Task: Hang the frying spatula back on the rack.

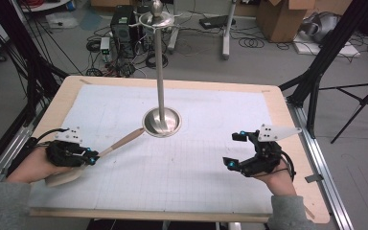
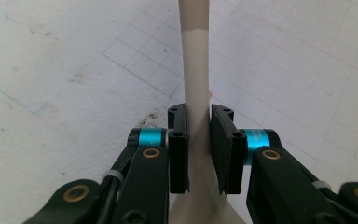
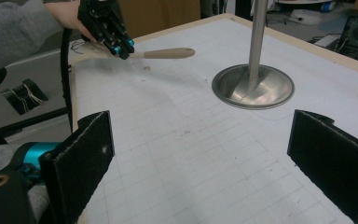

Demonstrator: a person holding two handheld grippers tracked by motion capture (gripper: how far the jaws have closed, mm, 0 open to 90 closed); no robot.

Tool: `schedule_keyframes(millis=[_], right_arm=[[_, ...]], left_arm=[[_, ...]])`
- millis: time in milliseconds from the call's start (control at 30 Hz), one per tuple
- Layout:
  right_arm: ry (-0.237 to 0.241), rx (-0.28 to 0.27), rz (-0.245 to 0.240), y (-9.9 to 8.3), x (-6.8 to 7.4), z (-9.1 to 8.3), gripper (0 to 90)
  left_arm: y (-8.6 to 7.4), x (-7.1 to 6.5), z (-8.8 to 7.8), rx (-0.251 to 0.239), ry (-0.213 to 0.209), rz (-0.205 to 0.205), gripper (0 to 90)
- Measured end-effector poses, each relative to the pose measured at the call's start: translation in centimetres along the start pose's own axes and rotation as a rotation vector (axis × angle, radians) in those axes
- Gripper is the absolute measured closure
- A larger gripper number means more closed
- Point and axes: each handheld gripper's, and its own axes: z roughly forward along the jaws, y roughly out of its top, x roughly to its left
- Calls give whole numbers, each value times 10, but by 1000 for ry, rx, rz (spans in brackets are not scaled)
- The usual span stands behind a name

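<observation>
The left gripper (image 1: 92, 157) is clamped on the neck of a wooden spoon (image 1: 120, 143), whose handle tip reaches almost to the base of the metal stand (image 1: 161, 120) at the middle of the counter (image 1: 287, 158). To the right of the stand, well apart, the right gripper (image 1: 235, 150) hangs wide open with nothing between its pads.

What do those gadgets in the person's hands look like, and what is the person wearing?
Both the left gripper and the right gripper are black linkages with turquoise joints, brass-coloured pins and flat black pads. A pale three-cornered plate tops each, and black cables trail off. The sleeves are grey.
</observation>
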Motion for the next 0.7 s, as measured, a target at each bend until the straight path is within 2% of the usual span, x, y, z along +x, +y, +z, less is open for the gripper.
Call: schedule_keyframes(millis=[433, 700], right_arm=[[1, -3, 4, 0, 0, -1, 62], [3, -4, 3, 0, 0, -1, 62]], left_arm=[[16, -1, -20, -40, 14, 18, 771], [26, -1, -25, -48, 21, 30, 771]])
